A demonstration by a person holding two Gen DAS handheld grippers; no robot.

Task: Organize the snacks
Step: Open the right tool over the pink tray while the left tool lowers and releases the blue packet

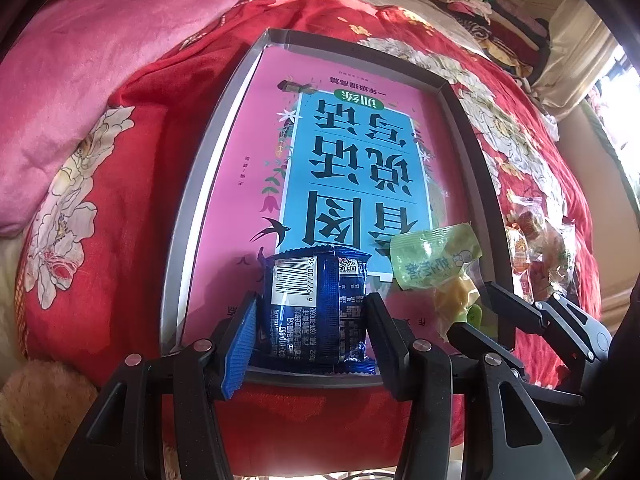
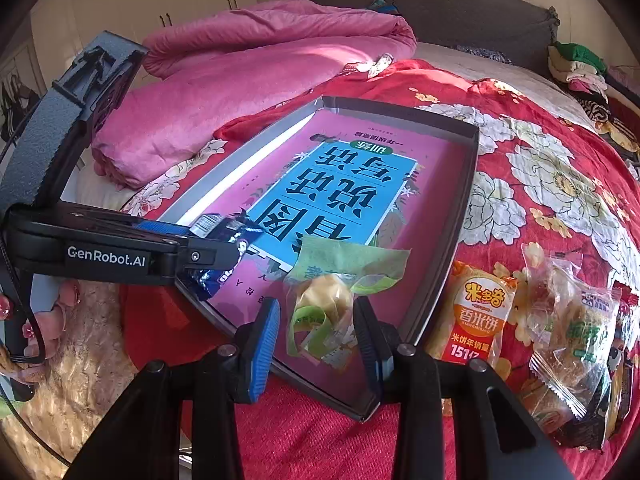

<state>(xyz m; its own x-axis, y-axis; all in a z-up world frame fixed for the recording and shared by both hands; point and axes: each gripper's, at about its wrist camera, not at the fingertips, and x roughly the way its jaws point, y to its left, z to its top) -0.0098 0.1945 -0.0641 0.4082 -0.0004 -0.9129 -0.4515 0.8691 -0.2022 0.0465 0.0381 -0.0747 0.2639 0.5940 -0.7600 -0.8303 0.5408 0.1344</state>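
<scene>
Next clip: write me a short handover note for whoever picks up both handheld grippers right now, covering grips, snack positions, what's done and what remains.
Left gripper: shut on the dark blue foil snack packet, low over the near end of the shallow grey tray with a pink and blue book cover.
Right gripper: shut on the green-wrapped yellow snack, also over the tray's near end.
Done: both snacks brought to the tray; no loose snacks seen inside it.
Left: release both, then move the pile of wrapped snacks from the red floral quilt right of the tray.
</scene>
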